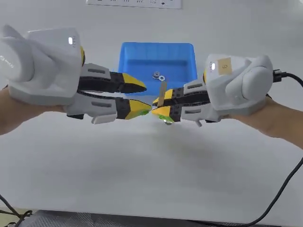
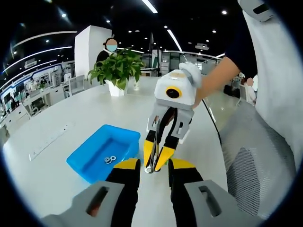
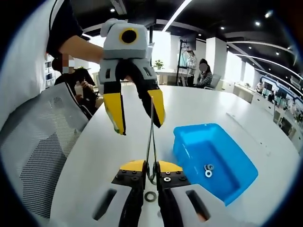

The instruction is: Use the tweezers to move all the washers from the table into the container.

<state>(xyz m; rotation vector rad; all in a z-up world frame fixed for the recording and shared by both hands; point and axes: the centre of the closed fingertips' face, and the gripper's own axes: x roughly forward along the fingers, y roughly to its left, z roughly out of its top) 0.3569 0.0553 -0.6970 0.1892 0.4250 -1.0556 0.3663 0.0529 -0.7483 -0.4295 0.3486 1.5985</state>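
Left gripper centre-left, jaws spread; right gripper centre-right, jaws clamped on tweezers, tips nearly meeting

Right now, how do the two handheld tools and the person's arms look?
Both the left tool and the right tool have bulky white housings, black jaws with yellow tips, and a small lit lamp. The right one carries a tan sticker and a black cable. The person wears a dark short sleeve.

Bright overhead light, fisheye-warped edges
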